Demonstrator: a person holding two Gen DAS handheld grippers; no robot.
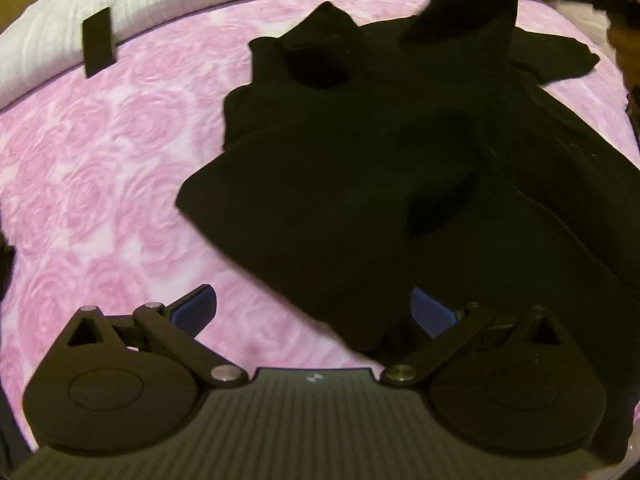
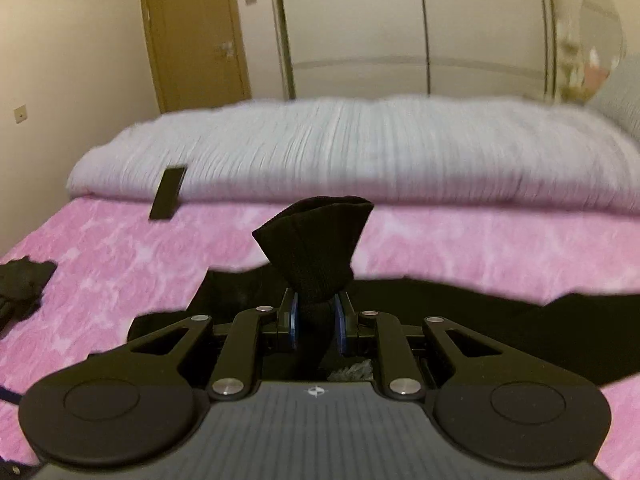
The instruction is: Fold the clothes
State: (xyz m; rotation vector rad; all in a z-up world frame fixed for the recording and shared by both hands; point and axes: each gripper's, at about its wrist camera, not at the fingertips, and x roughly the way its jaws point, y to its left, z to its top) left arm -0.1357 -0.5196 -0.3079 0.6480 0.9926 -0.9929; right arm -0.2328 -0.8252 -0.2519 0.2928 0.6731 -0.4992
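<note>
A black knitted garment [image 1: 400, 168] lies spread on a pink rose-patterned bed cover [image 1: 100, 184]. My left gripper [image 1: 312, 312] hovers open at the garment's near edge. A corner of the cloth reaches between its blue-padded fingers [image 1: 194, 308] without being pinched. In the right wrist view my right gripper [image 2: 316, 316] is shut on a black ribbed sleeve cuff [image 2: 316, 240], which fans out above the pads. That sleeve [image 1: 472, 4] shows lifted off the bed at the top right of the left wrist view, with the rest of the garment [image 2: 500, 320] lying below.
A white ribbed duvet [image 2: 340, 152] is bunched along the far side of the bed. A flat black rectangular object [image 2: 168, 194] leans against it. Another dark cloth [image 2: 24, 284] lies at the left edge. A door [image 2: 192, 32] and a wardrobe [image 2: 420, 28] stand behind.
</note>
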